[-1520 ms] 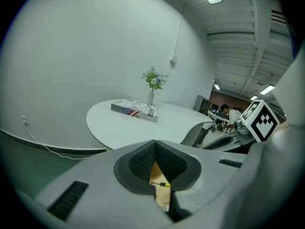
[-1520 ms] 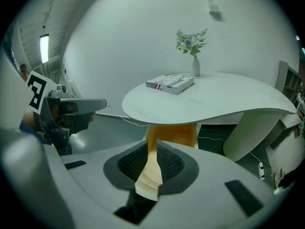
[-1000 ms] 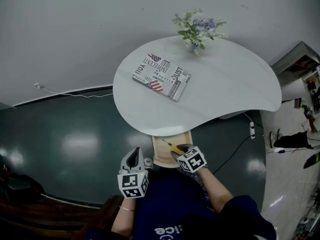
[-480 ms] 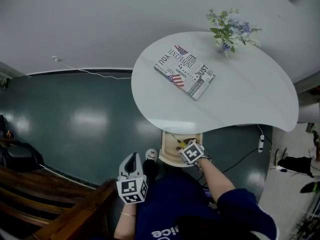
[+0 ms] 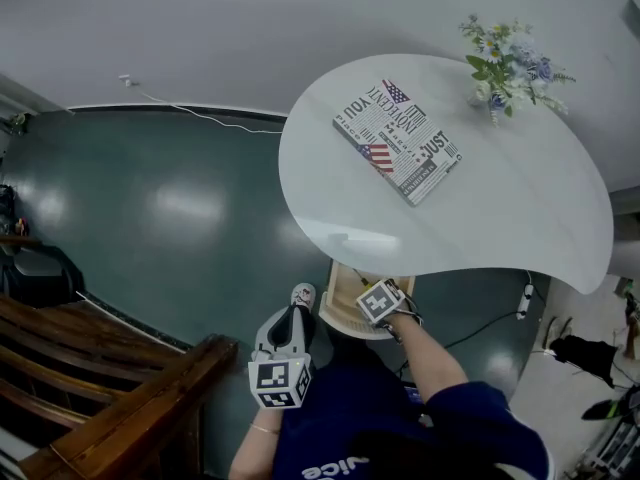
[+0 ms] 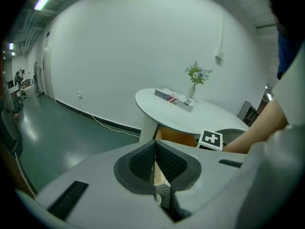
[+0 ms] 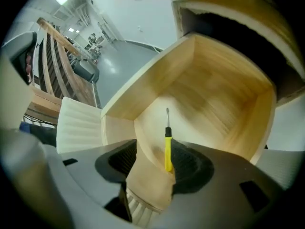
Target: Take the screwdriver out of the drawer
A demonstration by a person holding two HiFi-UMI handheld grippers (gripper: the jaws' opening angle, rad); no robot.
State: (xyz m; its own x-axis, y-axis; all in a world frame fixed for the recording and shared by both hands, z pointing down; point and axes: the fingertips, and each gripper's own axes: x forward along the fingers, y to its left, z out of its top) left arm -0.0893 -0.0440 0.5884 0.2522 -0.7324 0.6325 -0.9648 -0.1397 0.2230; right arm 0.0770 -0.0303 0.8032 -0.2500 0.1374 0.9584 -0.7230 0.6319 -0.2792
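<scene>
An open light-wood drawer [image 5: 343, 316] sticks out from under the white table [image 5: 520, 228]. In the right gripper view a small screwdriver [image 7: 167, 147] with a yellow handle lies on the floor of the drawer [image 7: 224, 94], shaft pointing away. My right gripper [image 7: 155, 152] points steeply down into the drawer. Its jaws have just been opening and stand wide apart, with the handle between them close to the right pad [image 7: 193, 163]. From the head view only its marker cube shows on the right gripper [image 5: 379, 301]. My left gripper [image 5: 291, 323] hangs left of the drawer, pads together, empty [image 6: 154, 159].
On the table lie a printed book [image 5: 397, 140] and a small vase of flowers [image 5: 510, 56]. A wooden railing [image 5: 110, 388] runs at the lower left. A white shoe [image 5: 302, 293] stands beside the drawer. A pale cushioned seat [image 7: 78, 123] lies left of the drawer.
The right gripper has sunk into the drawer over the screwdriver, and its cube now covers most of it in the head view. The left gripper has shifted slightly. The head view has swung left.
</scene>
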